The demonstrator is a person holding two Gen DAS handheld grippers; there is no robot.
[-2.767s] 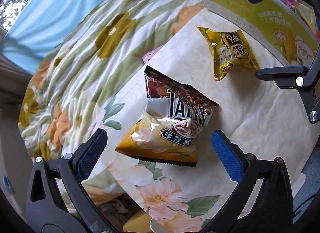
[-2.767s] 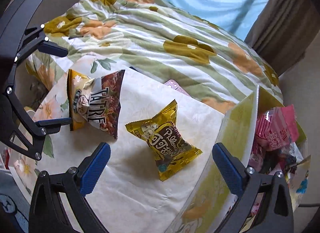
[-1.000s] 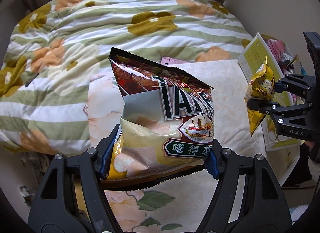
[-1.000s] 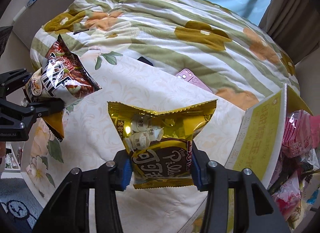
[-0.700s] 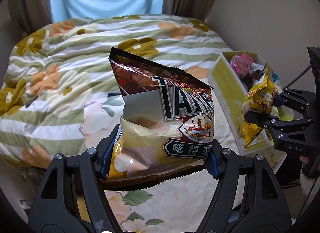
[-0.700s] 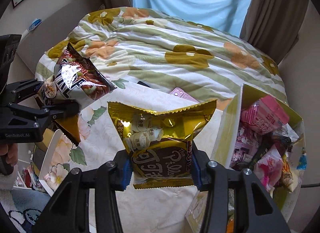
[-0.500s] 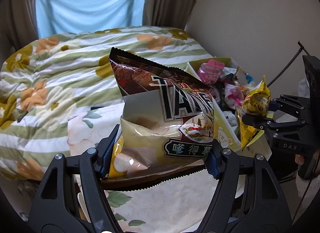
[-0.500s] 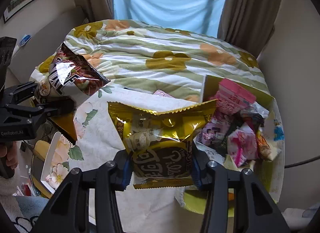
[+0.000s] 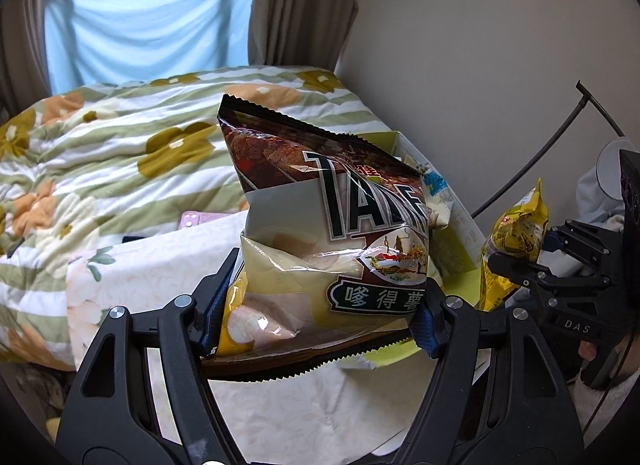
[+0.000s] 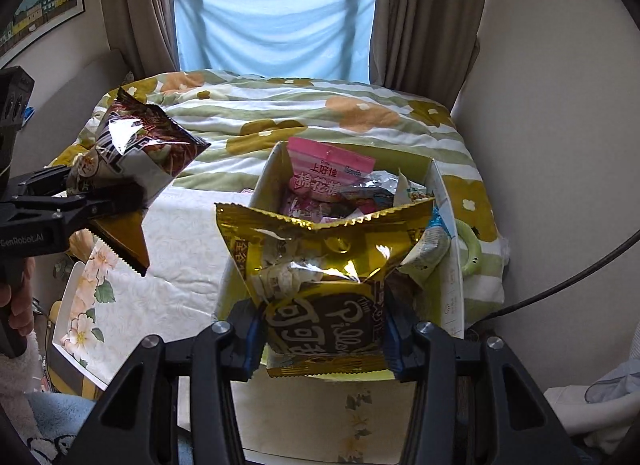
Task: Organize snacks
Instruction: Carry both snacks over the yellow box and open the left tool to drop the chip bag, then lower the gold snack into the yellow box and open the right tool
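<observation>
Above the snack box [image 10: 448, 225], right claw [image 10: 318, 335] clamps gold pillow bag [image 10: 324, 265]; left claw [image 9: 318, 313] grips chip bag [image 9: 332, 233] just beside. Carry step; next, lower and release inside.

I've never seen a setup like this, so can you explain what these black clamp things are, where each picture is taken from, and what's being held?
No robot here: a person holds a hand tool with two fingers in each hand, and a fisheye camera on each tool looks forward along those fingers. One picture comes from the left tool, the other from the right, so each also shows the other tool at its side.

The left gripper is shut on a brown chip bag. The right gripper is shut on a gold snack bag. Both bags are up in the air.

Below is a white floral cloth beside a bed. On it stands a yellow box already full of snacks, including a pink packet. The gold bag hangs in front of the box.
</observation>
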